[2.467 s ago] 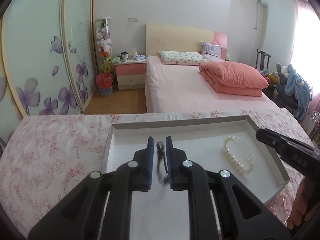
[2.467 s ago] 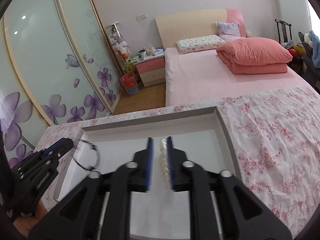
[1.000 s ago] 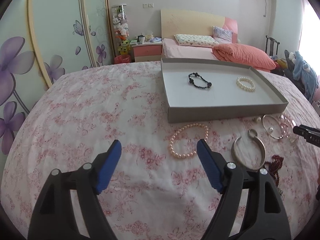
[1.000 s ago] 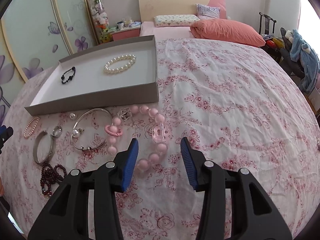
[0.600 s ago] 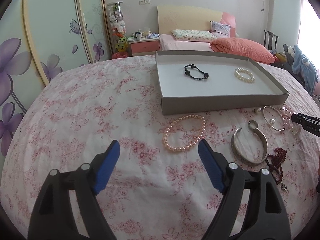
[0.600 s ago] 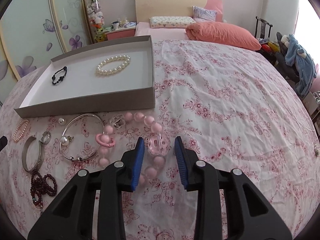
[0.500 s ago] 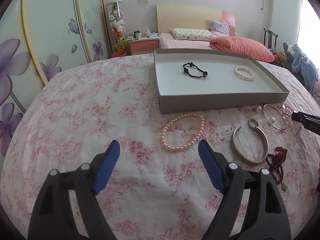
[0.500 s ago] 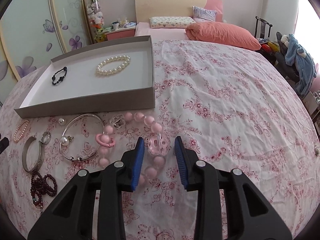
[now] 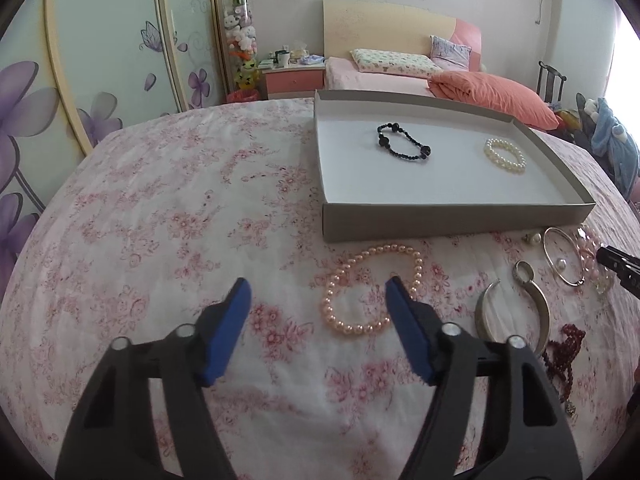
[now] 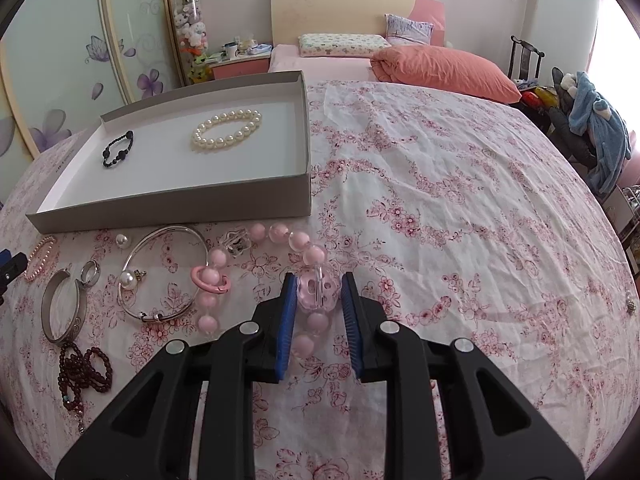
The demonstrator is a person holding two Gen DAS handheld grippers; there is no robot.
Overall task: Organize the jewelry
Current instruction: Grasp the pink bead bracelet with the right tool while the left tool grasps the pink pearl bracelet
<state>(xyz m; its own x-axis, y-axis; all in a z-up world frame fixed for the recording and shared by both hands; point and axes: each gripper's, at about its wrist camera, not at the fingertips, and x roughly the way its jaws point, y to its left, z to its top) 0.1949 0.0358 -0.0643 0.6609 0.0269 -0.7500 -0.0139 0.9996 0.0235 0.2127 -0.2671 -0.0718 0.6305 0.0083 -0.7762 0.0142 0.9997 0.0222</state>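
Closing right gripper (image 10: 318,292) jaws around pink bead bracelet (image 10: 316,288), left gripper (image 9: 318,294) jaws closing, empty

A floral cloth (image 10: 460,200) covers the near surface. Behind it stands a bed (image 10: 320,62) with an orange quilt (image 10: 444,68), a nightstand (image 9: 294,78) and a flower-patterned wardrobe (image 9: 100,52).

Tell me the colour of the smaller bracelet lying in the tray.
Black: the smaller bracelet in the tray shows best in the left wrist view.
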